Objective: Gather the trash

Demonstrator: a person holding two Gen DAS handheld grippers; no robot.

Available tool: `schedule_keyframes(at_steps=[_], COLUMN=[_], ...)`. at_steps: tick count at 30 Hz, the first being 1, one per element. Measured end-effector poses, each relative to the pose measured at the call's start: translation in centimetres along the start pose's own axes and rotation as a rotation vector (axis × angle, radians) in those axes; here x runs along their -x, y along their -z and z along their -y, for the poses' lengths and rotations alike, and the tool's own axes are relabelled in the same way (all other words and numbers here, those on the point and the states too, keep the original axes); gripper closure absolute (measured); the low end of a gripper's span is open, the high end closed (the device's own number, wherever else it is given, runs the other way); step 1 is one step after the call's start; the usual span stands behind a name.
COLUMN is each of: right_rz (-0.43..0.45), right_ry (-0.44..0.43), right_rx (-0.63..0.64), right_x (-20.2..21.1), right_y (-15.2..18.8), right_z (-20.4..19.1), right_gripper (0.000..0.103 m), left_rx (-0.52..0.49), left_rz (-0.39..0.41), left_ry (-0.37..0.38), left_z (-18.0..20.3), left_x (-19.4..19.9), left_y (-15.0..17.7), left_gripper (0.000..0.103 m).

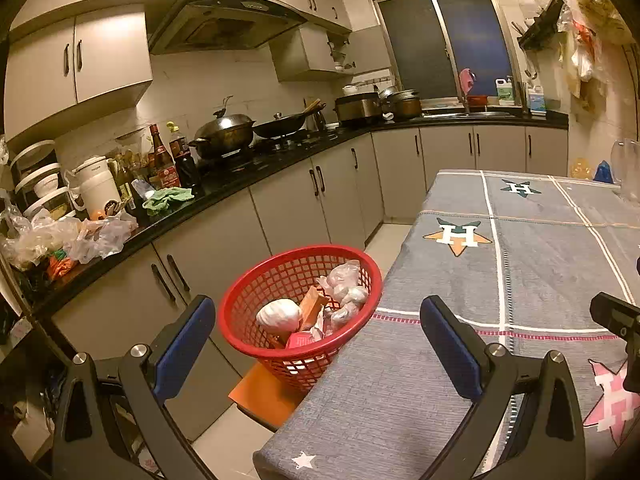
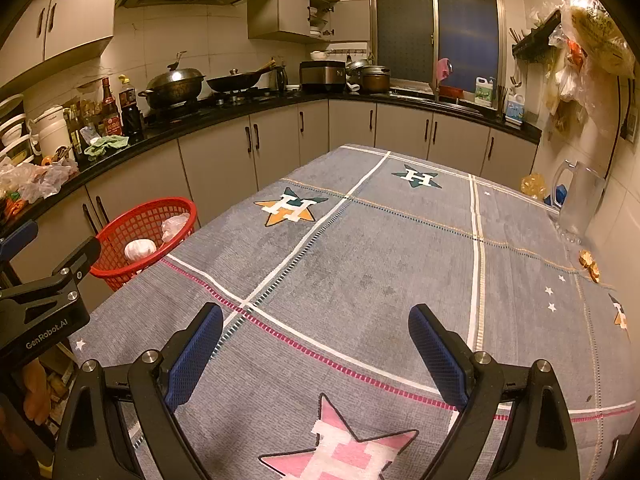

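A red mesh basket [image 1: 256,292] [image 2: 120,232] stands on an orange stool beside the table's left edge. Inside it lie a white crumpled ball [image 1: 279,315] [image 2: 139,249], clear plastic wrap [image 1: 343,289] [image 2: 174,225] and orange and pink packaging [image 1: 313,309]. My left gripper [image 1: 318,346] is open, hovering just in front of the basket with nothing between its blue pads. My right gripper [image 2: 316,354] is open over the grey tablecloth [image 2: 360,280], holding nothing. Small orange scraps [image 2: 589,265] lie at the table's right edge.
A glass pitcher [image 2: 576,200] stands at the table's far right by the wall. A black counter [image 1: 224,188] along the left holds bottles, a wok, pots and plastic bags [image 1: 60,240]. Bags hang on the right wall [image 2: 580,48]. The other gripper's body [image 2: 44,304] shows at the left.
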State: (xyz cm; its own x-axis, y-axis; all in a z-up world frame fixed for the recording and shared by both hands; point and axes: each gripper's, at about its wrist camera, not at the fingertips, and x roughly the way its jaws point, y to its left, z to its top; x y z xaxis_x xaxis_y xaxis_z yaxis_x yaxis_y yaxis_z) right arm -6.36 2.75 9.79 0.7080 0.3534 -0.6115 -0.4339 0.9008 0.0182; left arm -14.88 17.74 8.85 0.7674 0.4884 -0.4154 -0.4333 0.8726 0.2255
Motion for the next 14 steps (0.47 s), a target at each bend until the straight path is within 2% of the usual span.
schedule_keyframes(at_steps=[9,14], right_rz=[-0.009,-0.019], right_ry=[0.009,0.047], right_rx=[-0.015,-0.036], right_x=[-0.1,-0.1], right_y=[0.3,0.6], right_z=[0.5,1.6], right_gripper=[0.007,0.007], left_rx=[-0.017,-0.029], left_rz=[-0.003,-0.001], left_ry=[0.016,0.065], left_z=[0.8,1.9], left_x=[-0.2,-0.4], left_y=[-0.2,-0.6], left_gripper=[0.001,0.001])
